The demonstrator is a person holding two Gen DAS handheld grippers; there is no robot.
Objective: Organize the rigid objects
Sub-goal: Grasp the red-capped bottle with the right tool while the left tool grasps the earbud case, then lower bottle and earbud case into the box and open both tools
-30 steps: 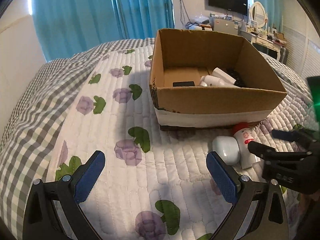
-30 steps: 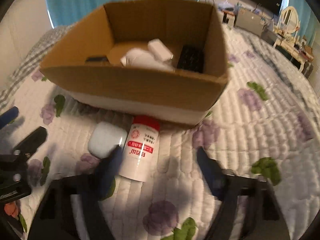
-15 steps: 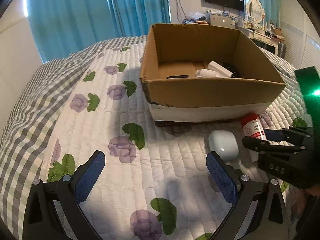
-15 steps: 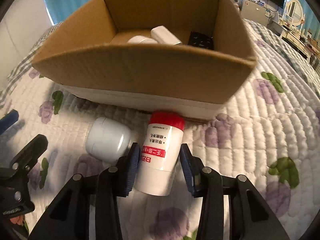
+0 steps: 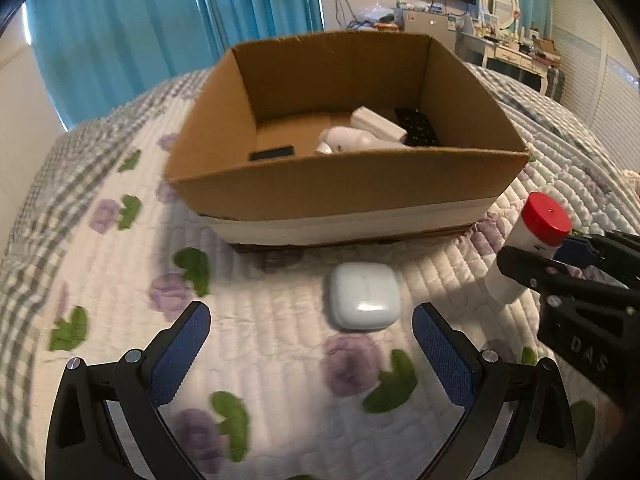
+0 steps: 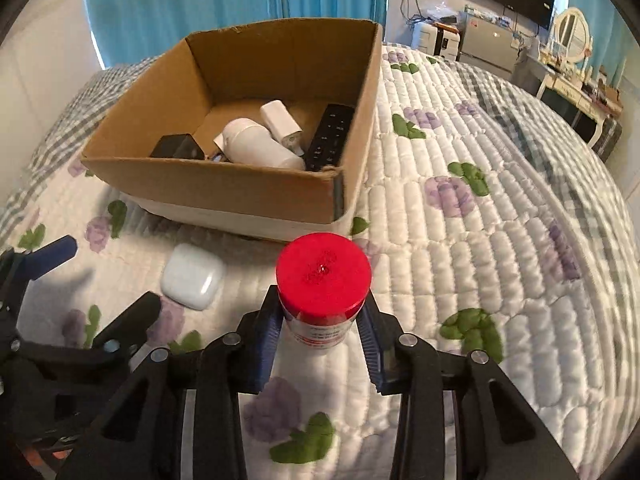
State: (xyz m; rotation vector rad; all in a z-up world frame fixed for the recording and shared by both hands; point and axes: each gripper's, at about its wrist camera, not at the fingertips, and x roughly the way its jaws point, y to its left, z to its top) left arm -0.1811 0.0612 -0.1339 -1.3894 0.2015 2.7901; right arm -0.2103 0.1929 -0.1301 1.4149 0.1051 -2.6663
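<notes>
Bed: quilted floral cover [image 6: 460,264] carries everything; blue curtains [image 5: 132,32] behind, dresser and TV at 1 o'clock in the left wrist view.
Box: cardboard box [image 5: 340,188] sits open-topped at 12 o'clock from both cameras, near wall towards us; already holds a white bottle [image 6: 256,146], a white charger block [image 6: 280,120], a black remote [image 6: 330,136] and a small black item [image 6: 176,146].
Right gripper: right gripper [image 6: 322,326], jaws clenched on the red-capped bottle [image 6: 324,280], pads on the white body just under the cap; bottle looks clear of the quilt, cap aimed at the box.
Left gripper: left gripper [image 5: 308,352], jaws released and wide, holding nothing.
Earbud case: white earbud case [image 5: 364,296] lies flat on the quilt just ahead of the left jaws, slightly towards 1 o'clock, short of the box front.
Step, we judge: carry bottle over the near wall and drop it in.
Do it well: we keep squeeze steady, since the grip is high on the body and it could pivot; clear the rim fully before lowering; aim for the bare floor at the box's 9 o'clock side, away from the remote.
Left next: we shift slightly right to centre on the case, keeping clear of the right gripper's path.
</notes>
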